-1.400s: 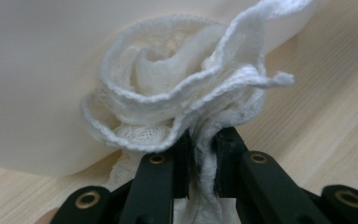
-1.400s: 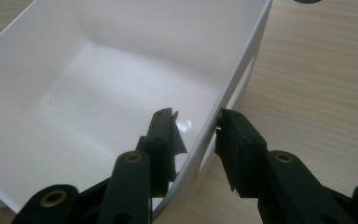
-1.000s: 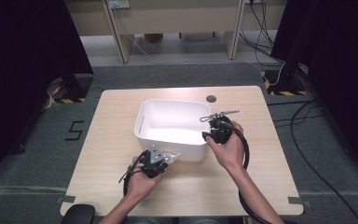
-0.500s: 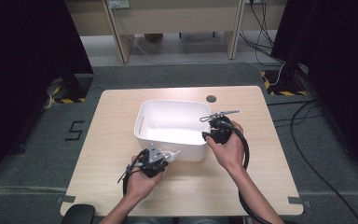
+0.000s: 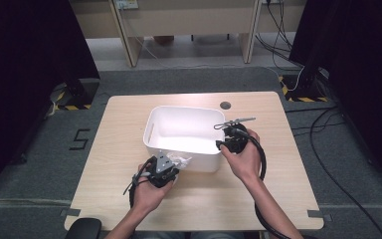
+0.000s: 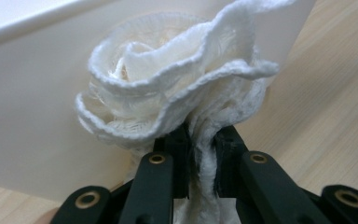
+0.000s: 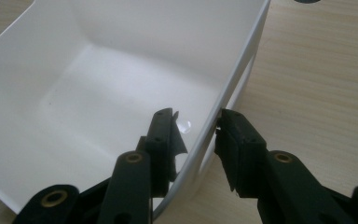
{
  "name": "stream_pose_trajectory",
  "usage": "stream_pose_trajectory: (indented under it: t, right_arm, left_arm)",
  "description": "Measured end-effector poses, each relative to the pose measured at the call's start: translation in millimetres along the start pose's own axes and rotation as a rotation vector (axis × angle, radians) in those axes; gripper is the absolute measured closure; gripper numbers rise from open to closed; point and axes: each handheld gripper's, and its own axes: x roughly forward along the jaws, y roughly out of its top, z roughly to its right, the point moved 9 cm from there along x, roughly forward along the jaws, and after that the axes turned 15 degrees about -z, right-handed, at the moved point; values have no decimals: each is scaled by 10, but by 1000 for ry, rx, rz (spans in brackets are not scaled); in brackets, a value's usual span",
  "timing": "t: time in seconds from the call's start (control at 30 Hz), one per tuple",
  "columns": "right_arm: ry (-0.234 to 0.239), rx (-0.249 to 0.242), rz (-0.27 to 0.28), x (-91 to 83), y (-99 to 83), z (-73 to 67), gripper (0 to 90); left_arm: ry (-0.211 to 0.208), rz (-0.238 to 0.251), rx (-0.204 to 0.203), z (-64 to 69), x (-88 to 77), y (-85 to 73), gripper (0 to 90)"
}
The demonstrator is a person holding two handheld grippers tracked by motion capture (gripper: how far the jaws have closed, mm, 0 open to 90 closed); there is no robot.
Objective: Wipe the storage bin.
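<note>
High view: white rectangular plastic tub (image 5: pixel 155 144) mid light wooden bench (image 5: pixel 109 169). Left gripper (image 5: pixel 171 168) at tub's near wall, clamped on crumpled white cloth (image 5: pixel 183 160). Right gripper (image 5: pixel 225 144) at tub's right rim. Small dark round disc (image 5: pixel 225 105) beyond tub, well apart.

Left gripper view: cloth (image 6: pixel 177 93) pinched tight, tub wall (image 6: pixel 32 140) just behind.

Right gripper view: jaws straddle tub wall (image 7: pixel 235 79); whether pads press it, cannot tell. Tub empty.

Step, likely: steadying tub, cloth about to go in. Next: lift cloth over near wall, which blocks path.

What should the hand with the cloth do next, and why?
Probably lift the cloth over the tub's near wall and let go inside. The left gripper is shut on it just outside that wall, while the right gripper straddles the tub's rim.
</note>
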Motion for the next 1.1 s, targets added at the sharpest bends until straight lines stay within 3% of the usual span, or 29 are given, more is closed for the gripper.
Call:
stream_pose_trajectory:
  t: [0.43,1.1]
  right_arm:
    - [5,4,0,3,2,2,663]
    - [5,3,3,7,10,9,664]
  left_arm:
    - [12,21,-1,-27,-104,65,791]
    - [11,29,-5,12,-105,130,791]
